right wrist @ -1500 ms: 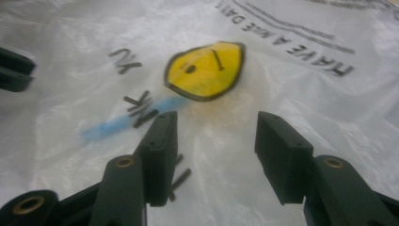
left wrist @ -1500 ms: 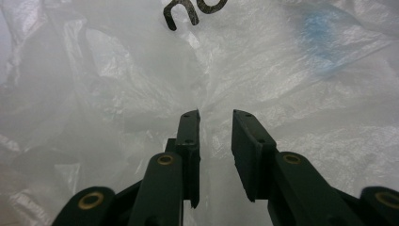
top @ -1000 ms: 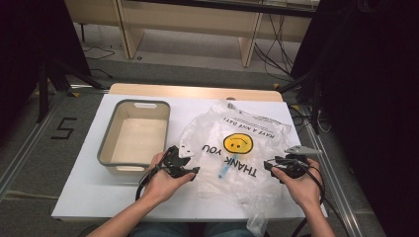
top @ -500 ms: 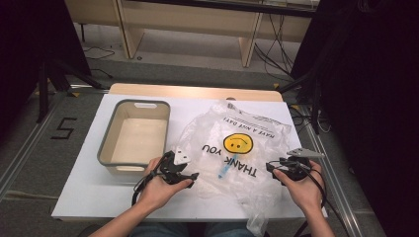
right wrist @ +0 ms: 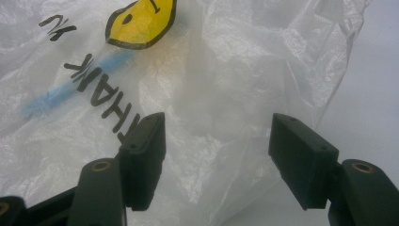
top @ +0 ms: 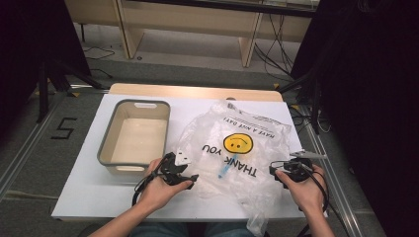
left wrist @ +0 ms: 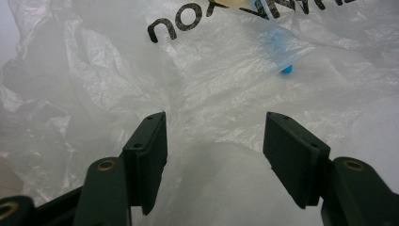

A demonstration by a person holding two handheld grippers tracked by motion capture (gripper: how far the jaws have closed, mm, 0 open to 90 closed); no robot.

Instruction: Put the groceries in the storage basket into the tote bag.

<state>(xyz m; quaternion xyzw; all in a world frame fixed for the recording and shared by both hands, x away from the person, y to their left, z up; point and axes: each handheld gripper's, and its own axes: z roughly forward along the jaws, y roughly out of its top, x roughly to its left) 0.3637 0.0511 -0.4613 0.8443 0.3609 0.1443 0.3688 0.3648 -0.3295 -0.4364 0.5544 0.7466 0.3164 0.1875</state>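
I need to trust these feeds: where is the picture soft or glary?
High view: sharp centre, dark edges, mild sheen on the plastic bag. Left gripper view: bag in focus, blue item hazy through the film. Right gripper view: smiley print slightly soft, no harsh glare.

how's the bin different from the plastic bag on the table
The bin is rigid, rectangular and opaque beige with a grey rim; the bag is clear, crumpled and lies flat. The bin looks empty; the bag holds a blue thing. The bag carries print and a smiley; the bin is plain. Both rest on the white table.
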